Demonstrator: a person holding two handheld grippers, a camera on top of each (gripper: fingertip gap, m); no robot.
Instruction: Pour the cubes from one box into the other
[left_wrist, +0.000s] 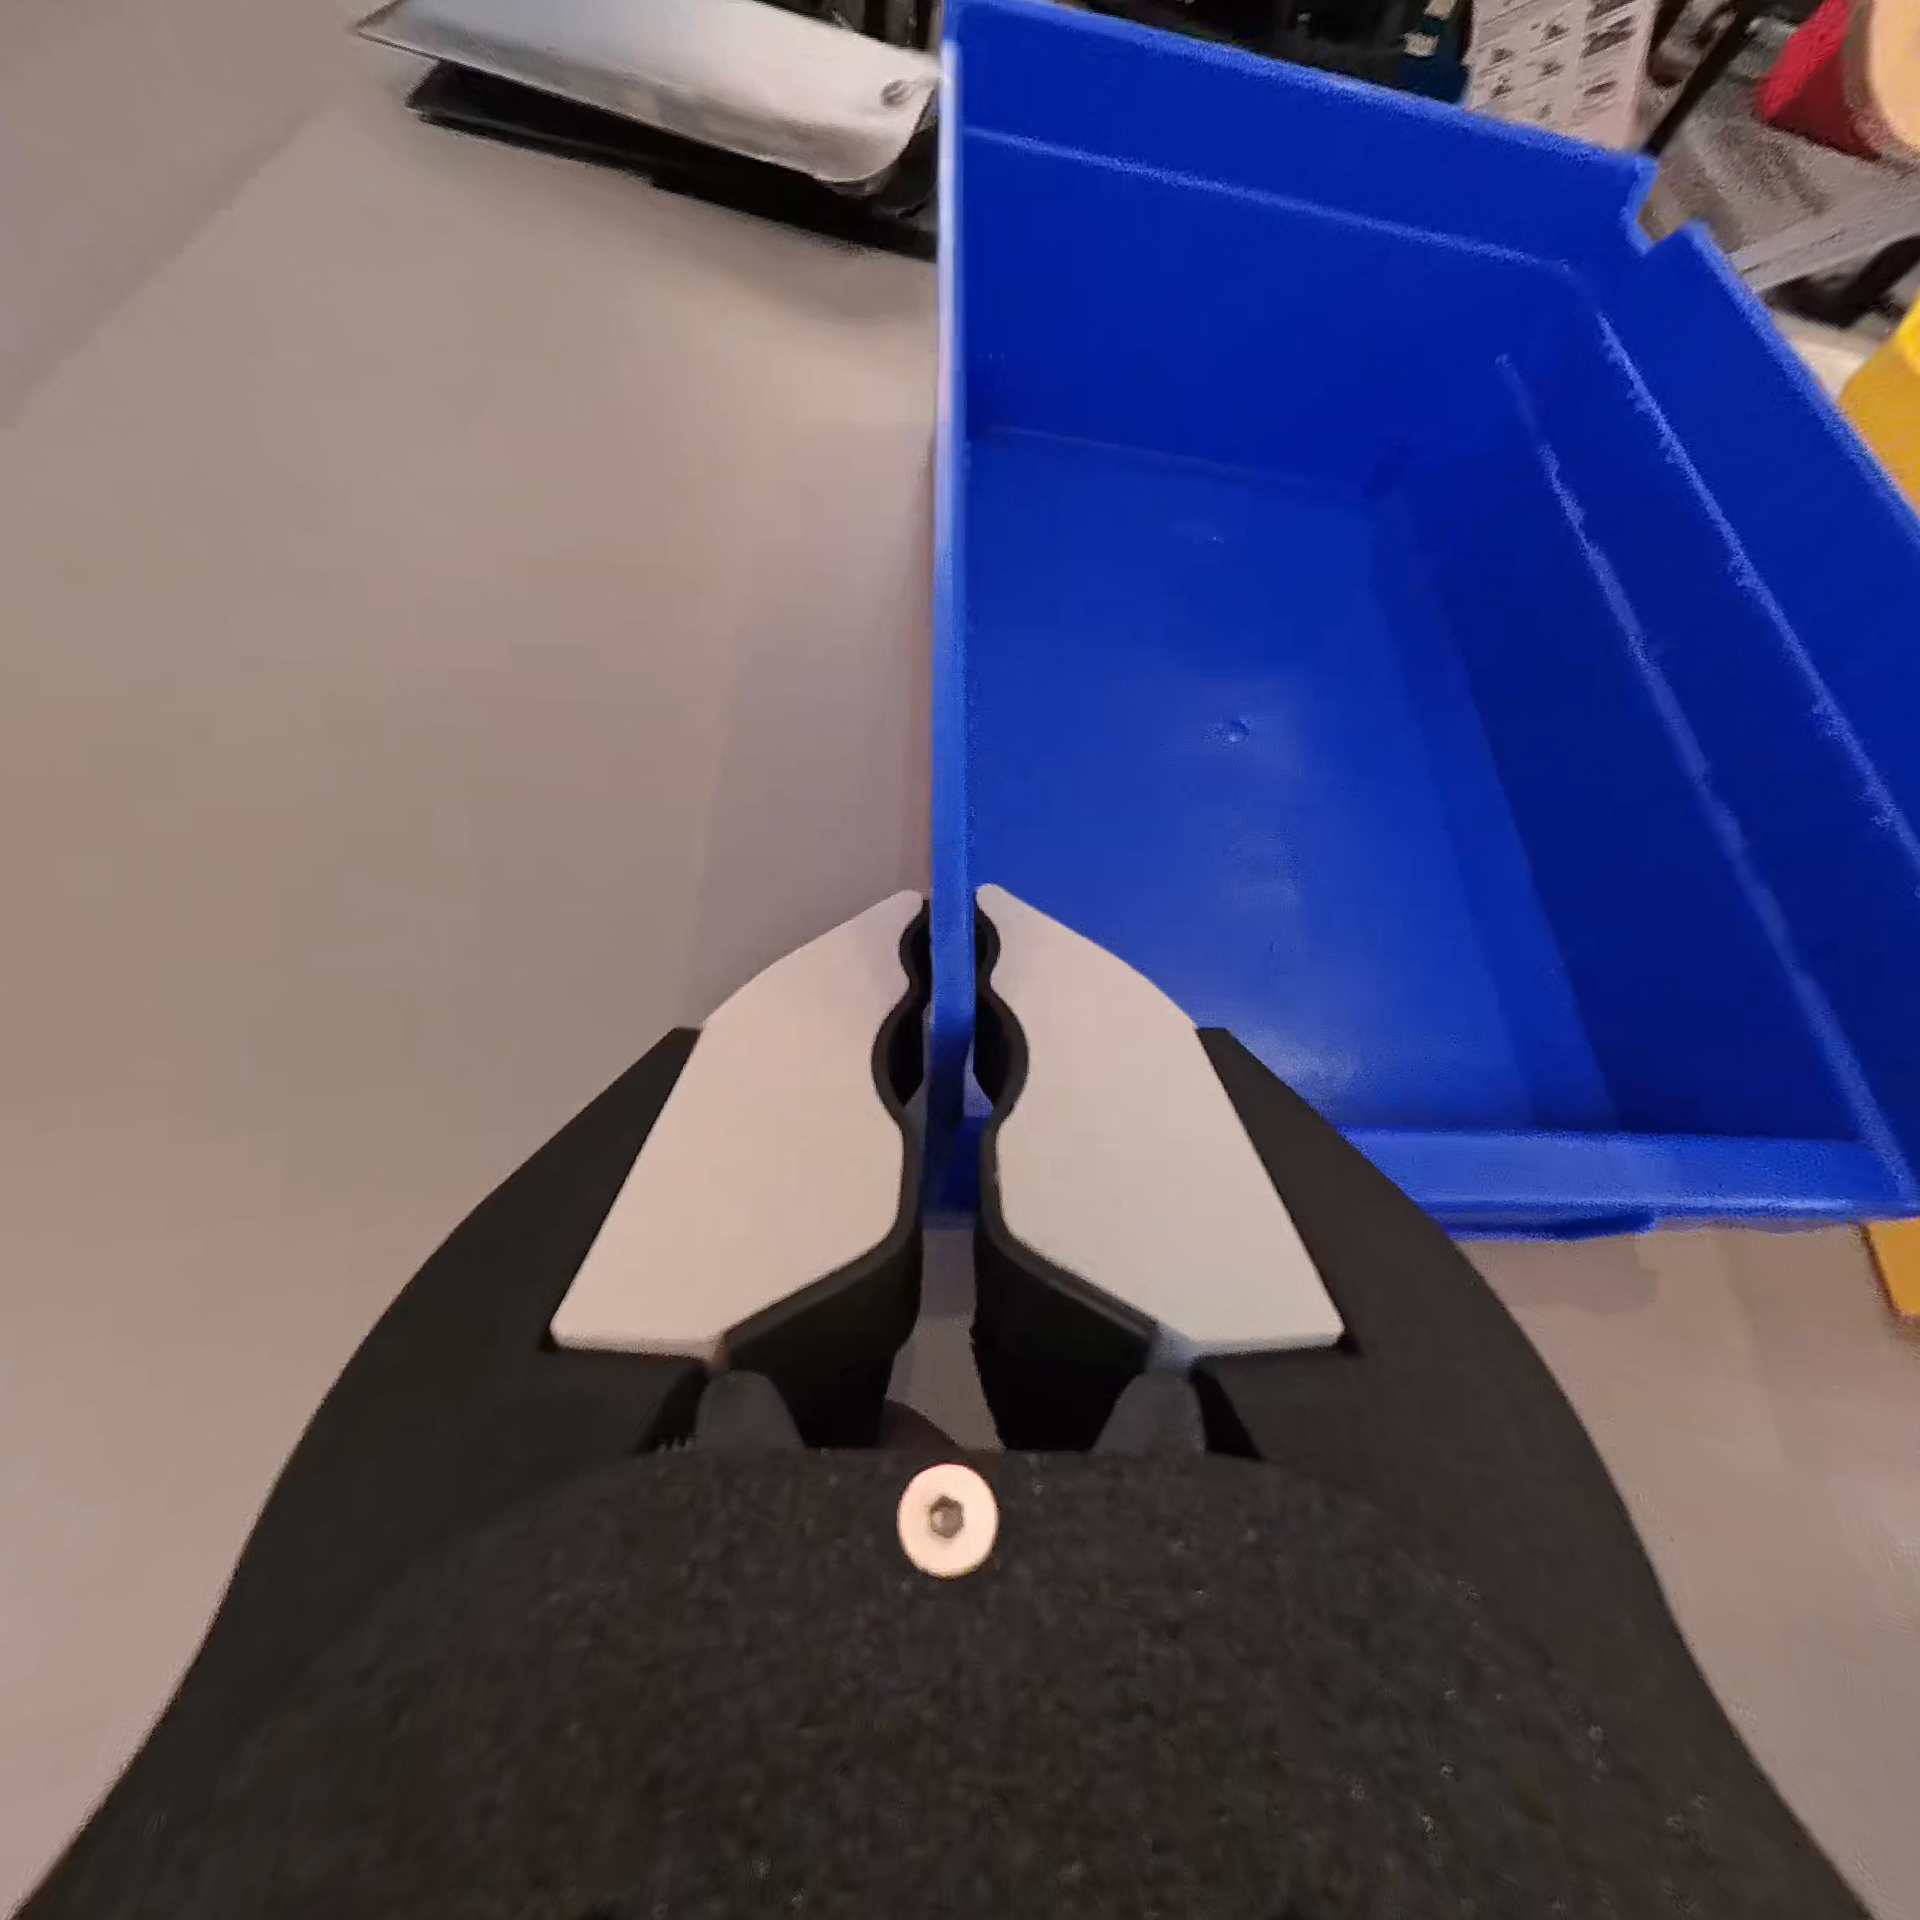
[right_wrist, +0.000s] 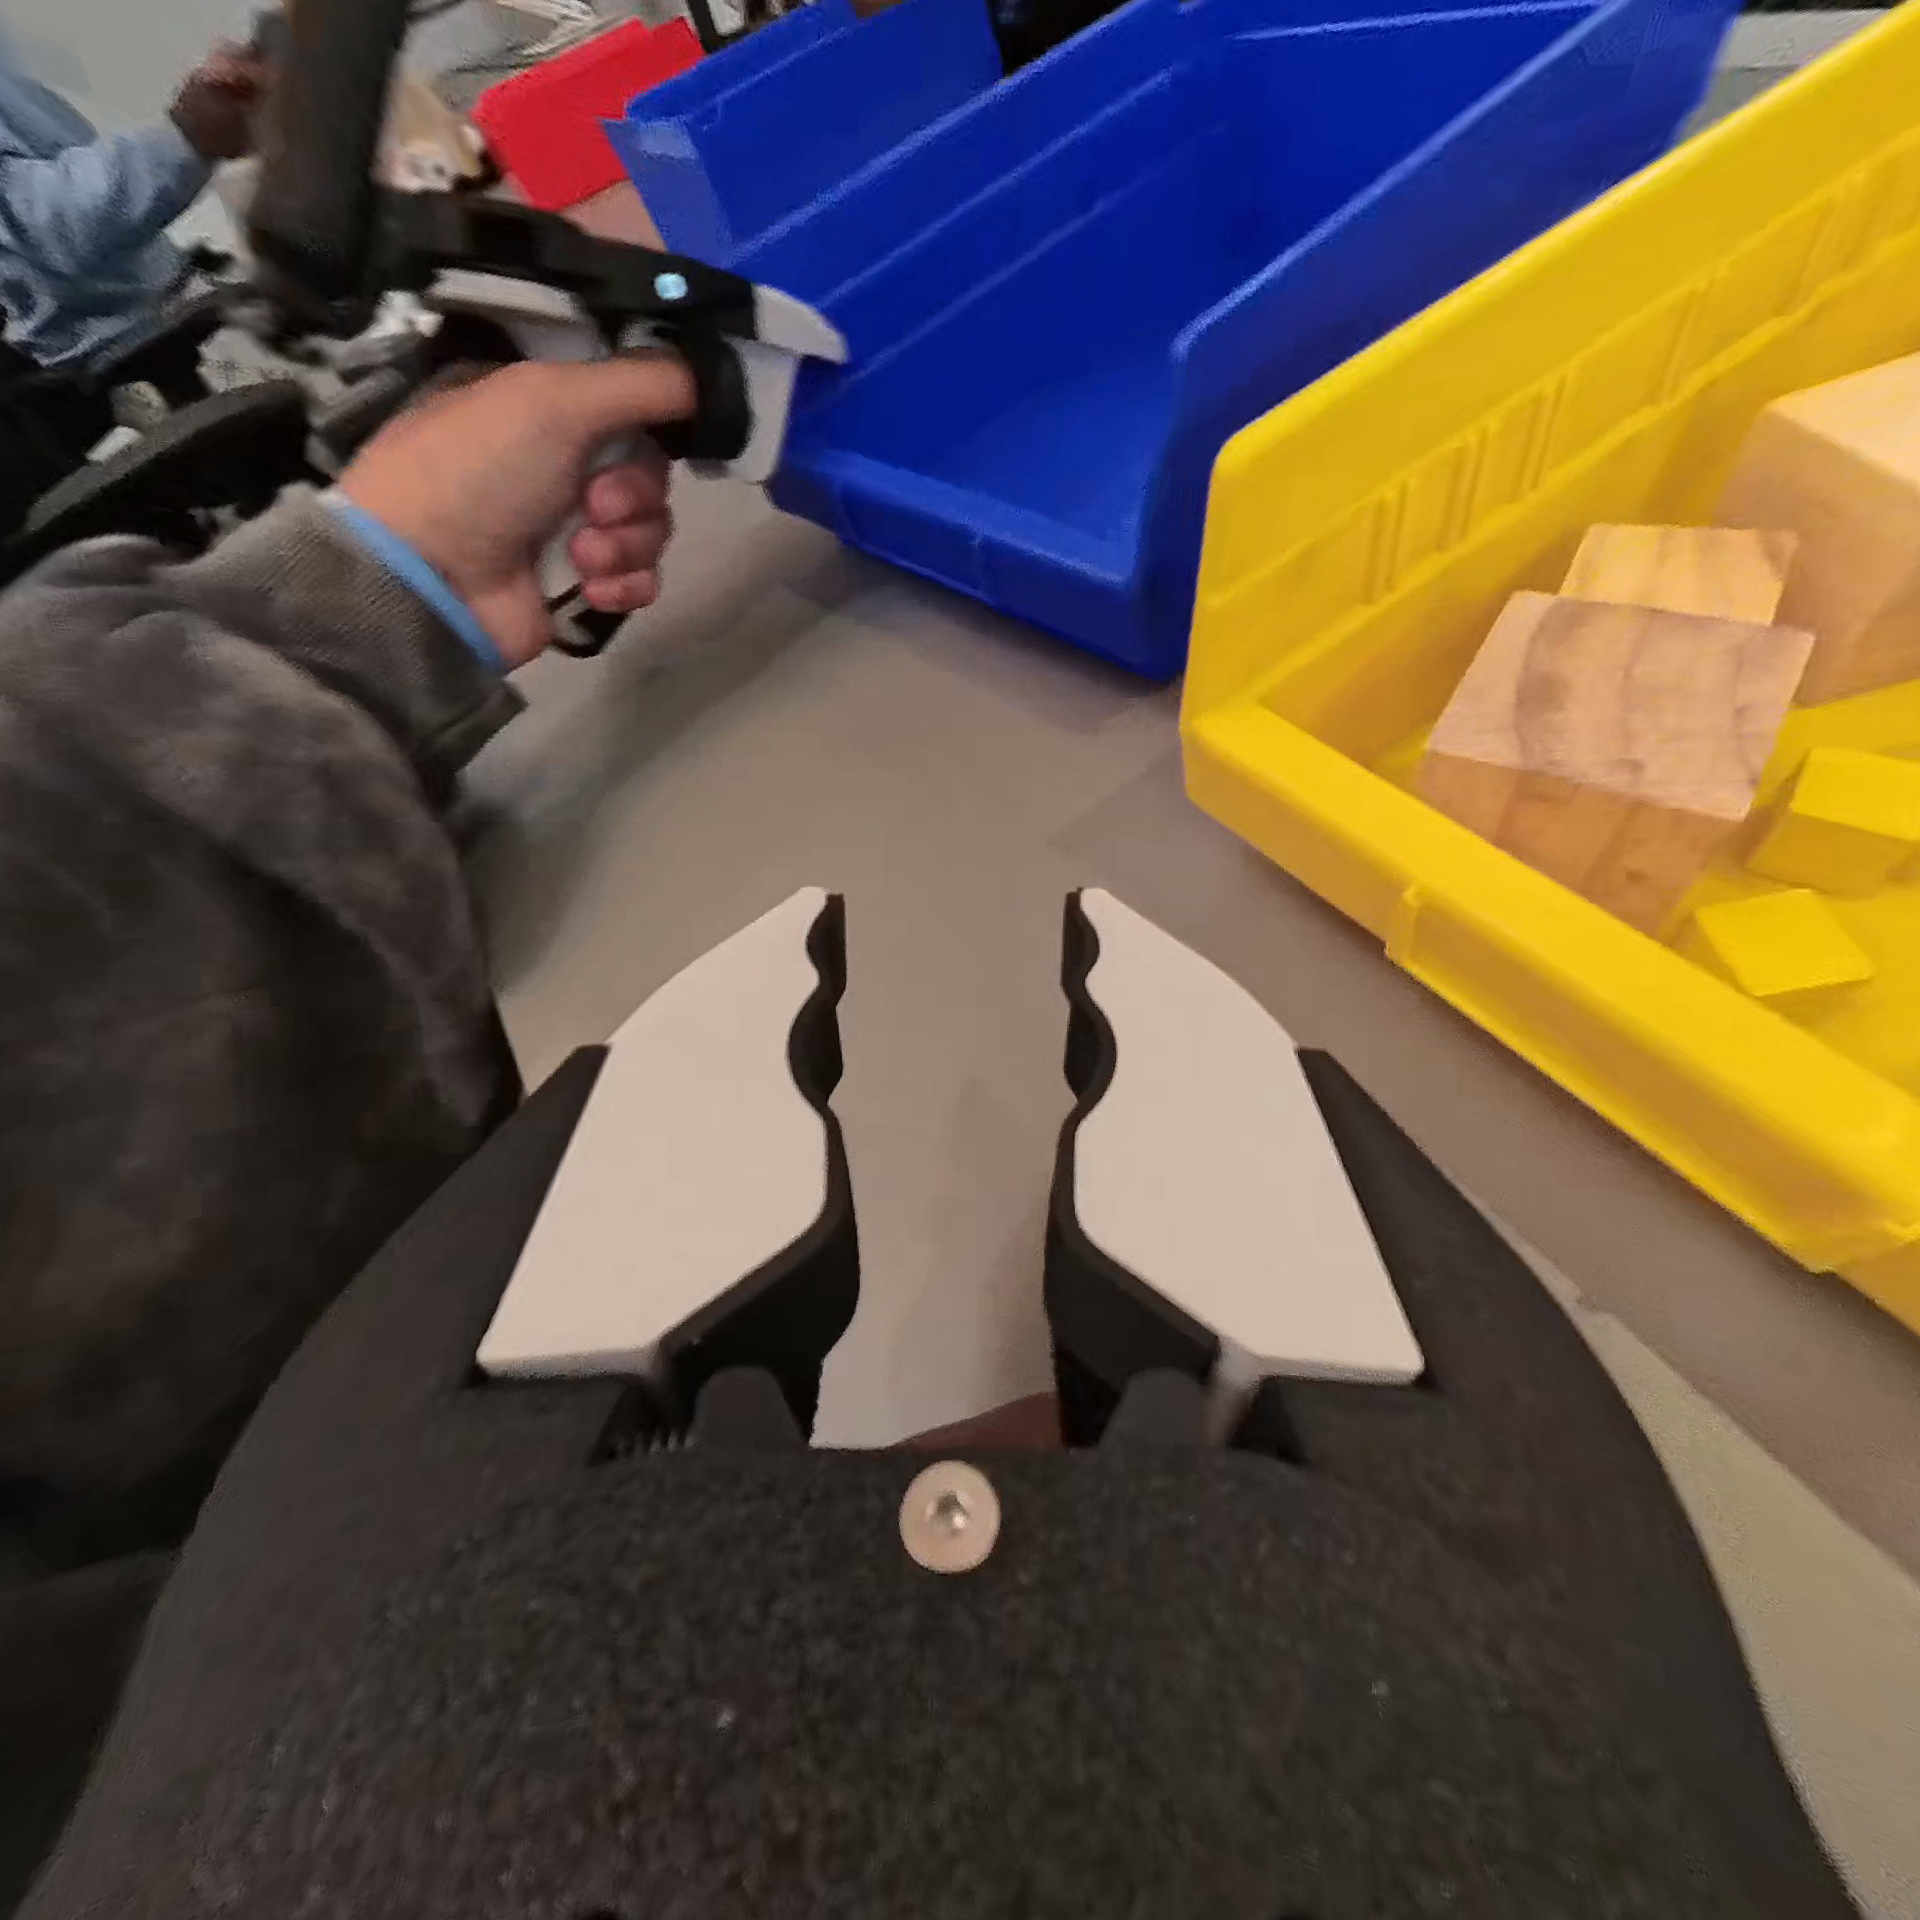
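At nine o'clock in the left wrist view only bare grey table (left_wrist: 416, 727) is seen. At the centre, the left gripper (left_wrist: 951, 904) is closed onto the near end of the left side wall of the blue box (left_wrist: 1299, 727), one finger outside the wall and one inside. The blue box runs from about six o'clock away toward one o'clock, its long axis lying along the gripper's line of sight. It is seen to be empty, so no cubes have been poured yet, as far as can be judged.

In the right wrist view, at ten o'clock, a person's hand (right_wrist: 499, 499) is seen on the left gripper's handle at the blue box's wall. At the centre, the right gripper (right_wrist: 954, 904) is held well open over the table with nothing between its fingers. At three o'clock, the yellow box (right_wrist: 1558, 1039) is found just beside the blue one, with its long axis running toward one o'clock. The wooden cubes (right_wrist: 1610, 727) and small yellow blocks (right_wrist: 1787, 956) lie inside it. The yellow box is not yet grasped; grasping, lifting and tipping are judged to remain.
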